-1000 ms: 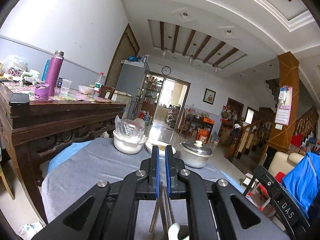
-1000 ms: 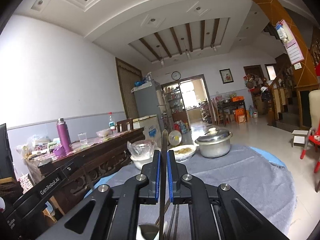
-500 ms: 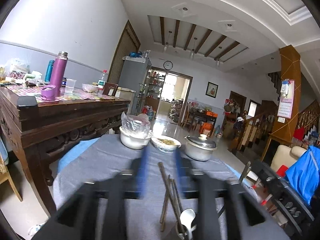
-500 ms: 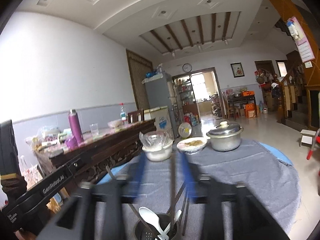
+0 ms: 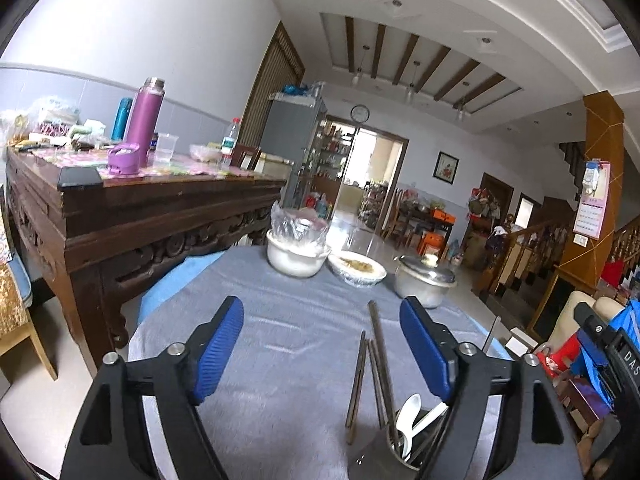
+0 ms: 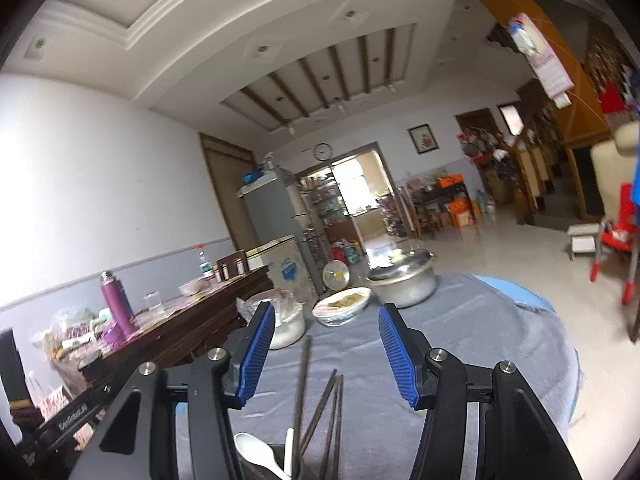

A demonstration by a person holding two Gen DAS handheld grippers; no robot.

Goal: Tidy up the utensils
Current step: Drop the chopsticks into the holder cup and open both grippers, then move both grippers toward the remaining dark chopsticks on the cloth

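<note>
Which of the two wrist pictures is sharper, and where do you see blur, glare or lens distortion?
Left wrist view: sharper; the purple steel flask has crisp edges, and the bright doorway is overexposed. Right wrist view: softer, with motion smear toward the right edge, at the red plastic chair. Both views: the fisheye bends walls and ceiling, with dark corners.

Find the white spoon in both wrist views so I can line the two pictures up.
Left wrist: white spoon low and right of centre, in the utensil cup, just inside the right finger of the open left gripper.
Right wrist: white spoon at the bottom, left of centre, beside the chopsticks, under the open right gripper.
Shared landmark: lidded metal pot at the table's far edge.
</note>
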